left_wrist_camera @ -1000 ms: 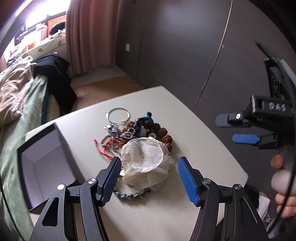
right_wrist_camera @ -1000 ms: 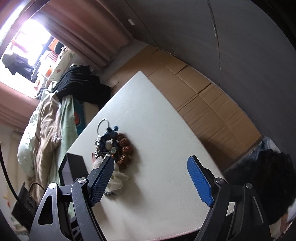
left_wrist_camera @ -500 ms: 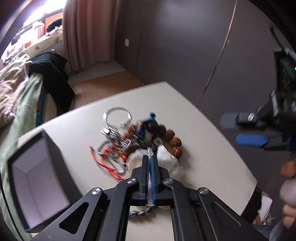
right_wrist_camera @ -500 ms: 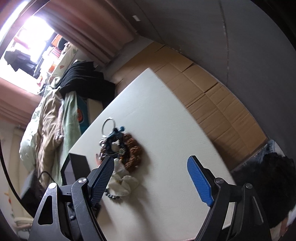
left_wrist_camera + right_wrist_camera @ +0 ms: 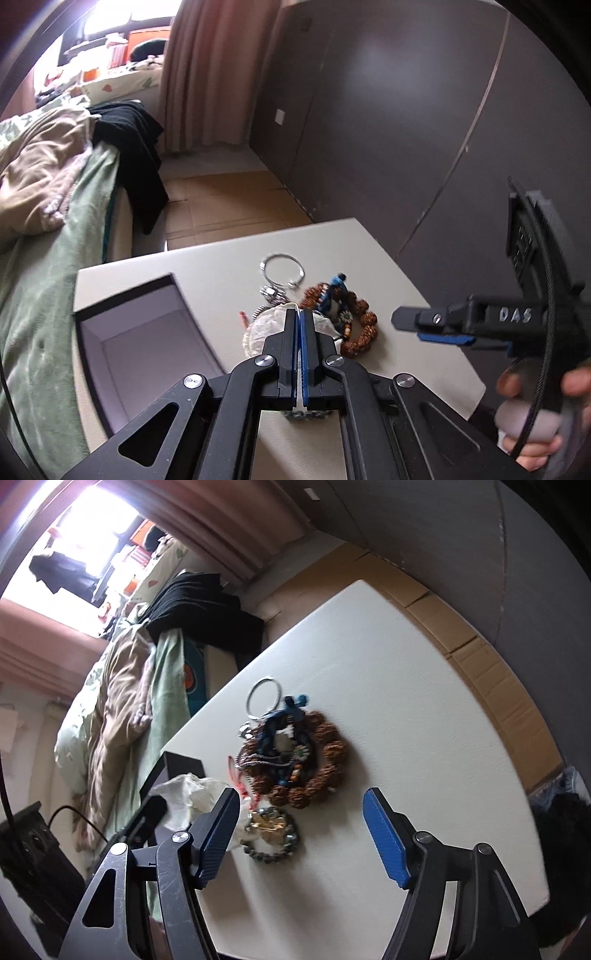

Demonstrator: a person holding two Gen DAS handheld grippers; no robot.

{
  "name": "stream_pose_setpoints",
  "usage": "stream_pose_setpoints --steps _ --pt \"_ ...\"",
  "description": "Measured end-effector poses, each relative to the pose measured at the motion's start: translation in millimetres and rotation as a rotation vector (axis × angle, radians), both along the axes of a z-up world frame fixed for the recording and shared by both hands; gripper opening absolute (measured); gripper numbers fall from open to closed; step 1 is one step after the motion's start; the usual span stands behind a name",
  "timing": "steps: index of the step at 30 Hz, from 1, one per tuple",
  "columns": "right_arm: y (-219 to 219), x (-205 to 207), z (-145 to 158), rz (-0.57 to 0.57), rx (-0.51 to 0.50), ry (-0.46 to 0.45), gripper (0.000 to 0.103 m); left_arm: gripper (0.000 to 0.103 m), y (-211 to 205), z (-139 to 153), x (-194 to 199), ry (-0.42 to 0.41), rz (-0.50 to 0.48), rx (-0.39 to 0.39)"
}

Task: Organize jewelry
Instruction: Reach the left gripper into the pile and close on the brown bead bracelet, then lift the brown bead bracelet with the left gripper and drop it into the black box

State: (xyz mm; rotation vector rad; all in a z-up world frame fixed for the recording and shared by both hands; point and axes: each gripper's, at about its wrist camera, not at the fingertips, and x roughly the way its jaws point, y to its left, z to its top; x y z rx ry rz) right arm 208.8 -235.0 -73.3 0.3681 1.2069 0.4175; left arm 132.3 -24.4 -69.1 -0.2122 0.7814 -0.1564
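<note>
A heap of jewelry lies mid-table: a brown bead bracelet (image 5: pixel 325 764), a silver ring (image 5: pixel 263 698), a blue tassel (image 5: pixel 291 705), a red cord (image 5: pixel 240 782) and a green bead bracelet with a gold piece (image 5: pixel 269 834). My left gripper (image 5: pixel 299 321) is shut on a white pearly fabric hair tie (image 5: pixel 264 326) and holds it lifted, between the heap and an open black box (image 5: pixel 147 339) with a pale inside. The hair tie also shows in the right wrist view (image 5: pixel 192 794). My right gripper (image 5: pixel 301 834) is open and empty above the table's near side.
The white table (image 5: pixel 424 738) has a cardboard-covered floor (image 5: pixel 221 206) beyond its far edge. A bed with green and beige bedding (image 5: pixel 48 206) and black clothes stands left of the table. Dark wall panels (image 5: pixel 406 129) stand behind.
My left gripper closed on the white hair tie and lifted it off the heap, toward the box. The green bead bracelet under it is now uncovered. My right gripper stayed open.
</note>
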Motion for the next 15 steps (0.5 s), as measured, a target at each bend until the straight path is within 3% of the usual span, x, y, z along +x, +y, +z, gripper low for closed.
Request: stream_pose_setpoints --steps 4,7,12,15 --pt "12.5 1.7 -6.8 0.026 0.01 0.018 0.051 0.0 15.1 12.3 -8.5 -0.035 0.038 -0.017" --pt "16.8 6.6 -19.4 -0.001 0.001 0.061 0.047 0.0 21.0 15.9 -12.2 -0.043 0.052 -0.024" --pt "23.8 19.4 -23.1 -0.065 -0.163 0.013 0.044 0.0 26.8 17.9 -16.7 -0.047 0.061 -0.024" --pt "31.3 28.3 -30.0 -0.054 -0.22 0.022 0.034 0.0 31.8 20.4 -18.3 -0.054 0.072 -0.033"
